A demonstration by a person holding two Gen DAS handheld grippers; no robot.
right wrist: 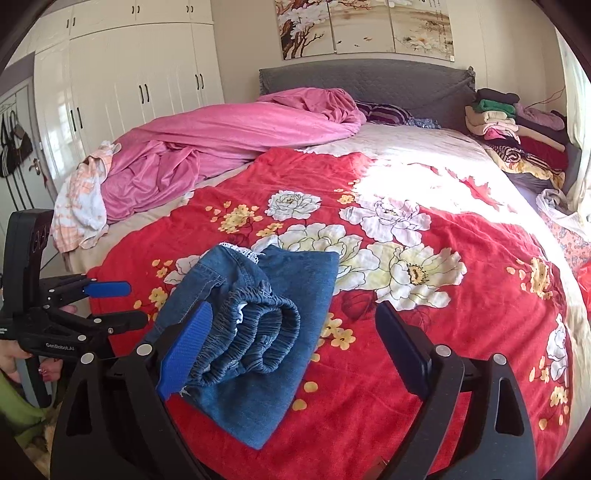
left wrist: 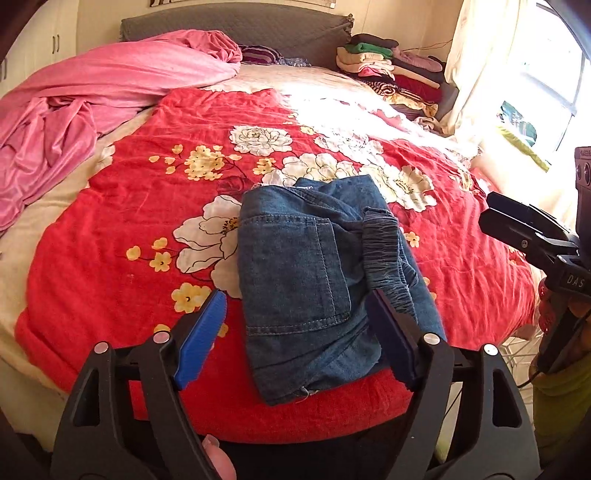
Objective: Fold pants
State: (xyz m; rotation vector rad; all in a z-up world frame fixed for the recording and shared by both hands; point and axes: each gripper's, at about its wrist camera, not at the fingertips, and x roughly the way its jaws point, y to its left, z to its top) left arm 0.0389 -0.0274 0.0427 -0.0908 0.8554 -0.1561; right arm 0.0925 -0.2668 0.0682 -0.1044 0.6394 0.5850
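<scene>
The left gripper (left wrist: 295, 332) fills the bottom of its own view, blue pads (left wrist: 201, 339) spread wide apart, nothing pinched between them. The pants (left wrist: 314, 280) show between and beyond the pads — a folded denim bundle lying on the red blanket (left wrist: 110, 240) near the lower centre of the frame, back pocket up, the gathered elastic waistband along its right side. The right-hand pad overlaps the waistband in the picture; whether it touches the cloth I cannot tell.

In the right wrist view the right gripper (right wrist: 291, 347) stands at the bottom, jaws likewise wide apart and holding nothing. The pants (right wrist: 258, 332) lie at lower centre-left, the stacked waistband folds just behind the left pad. The other gripper enters from the left edge, held in a hand (right wrist: 14, 354) beside a green sleeve (right wrist: 14, 410).

Further up the bed, a pink sheet (left wrist: 92, 96) is bunched at upper left — a pile of folded clothes (left wrist: 391, 70) sits at upper right by the grey headboard (left wrist: 236, 26). A white wardrobe (right wrist: 129, 74) and a flower painting (right wrist: 365, 27) show along the top of the right view.
</scene>
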